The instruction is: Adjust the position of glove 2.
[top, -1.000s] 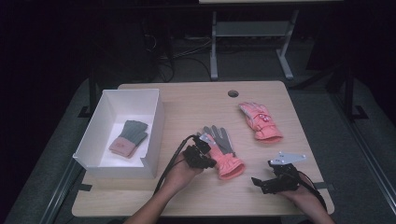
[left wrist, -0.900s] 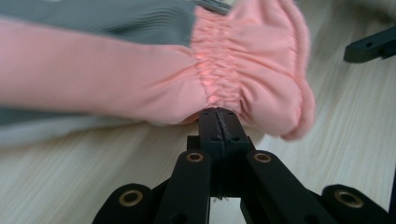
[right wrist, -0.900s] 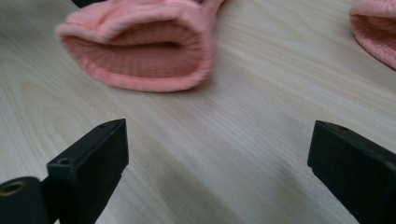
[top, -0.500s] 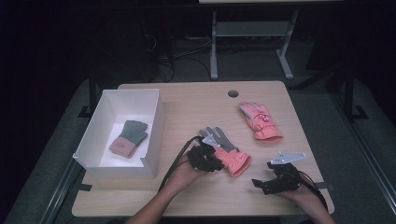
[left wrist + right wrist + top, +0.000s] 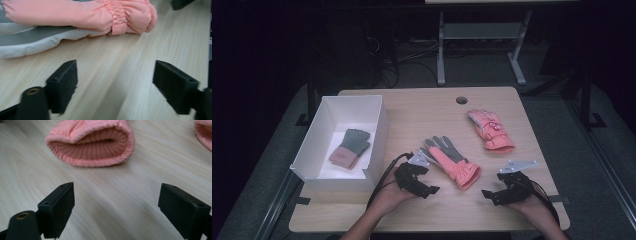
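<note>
Table (image 5: 422, 107): box (image 5: 379, 132), 2 gloves (image 5: 452, 160)

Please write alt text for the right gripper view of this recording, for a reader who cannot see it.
The ribbed open cuff of a pink fabric glove lies on a light wooden table, facing the camera. The right hand-held gripper points at it with both black jaws wide apart and nothing between them. The edge of a second pink glove shows at the upper right.
</note>
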Available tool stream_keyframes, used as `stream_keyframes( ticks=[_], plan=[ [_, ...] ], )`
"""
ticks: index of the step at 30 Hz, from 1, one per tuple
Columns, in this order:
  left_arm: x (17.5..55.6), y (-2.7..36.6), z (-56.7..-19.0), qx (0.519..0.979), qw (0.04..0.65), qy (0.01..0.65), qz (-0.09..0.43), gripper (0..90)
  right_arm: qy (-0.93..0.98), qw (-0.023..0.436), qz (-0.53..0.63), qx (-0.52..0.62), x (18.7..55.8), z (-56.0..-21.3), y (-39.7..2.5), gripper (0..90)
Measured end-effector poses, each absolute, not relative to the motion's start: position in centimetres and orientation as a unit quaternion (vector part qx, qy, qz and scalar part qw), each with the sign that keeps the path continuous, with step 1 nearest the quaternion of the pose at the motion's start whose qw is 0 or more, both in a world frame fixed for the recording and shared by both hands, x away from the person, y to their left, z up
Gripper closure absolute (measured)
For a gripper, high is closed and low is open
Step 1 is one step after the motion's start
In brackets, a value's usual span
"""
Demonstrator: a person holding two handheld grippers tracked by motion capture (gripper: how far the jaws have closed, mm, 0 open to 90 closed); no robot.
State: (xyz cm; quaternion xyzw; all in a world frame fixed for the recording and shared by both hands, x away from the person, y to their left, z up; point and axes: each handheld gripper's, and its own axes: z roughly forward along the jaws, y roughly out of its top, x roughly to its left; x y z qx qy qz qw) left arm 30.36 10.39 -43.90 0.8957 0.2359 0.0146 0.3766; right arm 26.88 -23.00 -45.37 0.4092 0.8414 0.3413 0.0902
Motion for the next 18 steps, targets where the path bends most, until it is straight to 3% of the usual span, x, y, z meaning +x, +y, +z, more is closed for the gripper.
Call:
stream_keyframes(
  ticks=[2, 18],
  plan=[
    [30.1, 10.8, -44.0, 0.893, 0.383, 0.235, 0.021, 13.6, 0.841, 0.082, 0.339, 0.414, 27.1, -45.2, -22.9, 13.6],
    [29.1, 13.5, -44.9, 0.894, 0.367, 0.256, 0.032, 14.0, 0.841, 0.082, 0.333, 0.418, 30.5, -43.7, -22.8, 20.5]
  ],
)
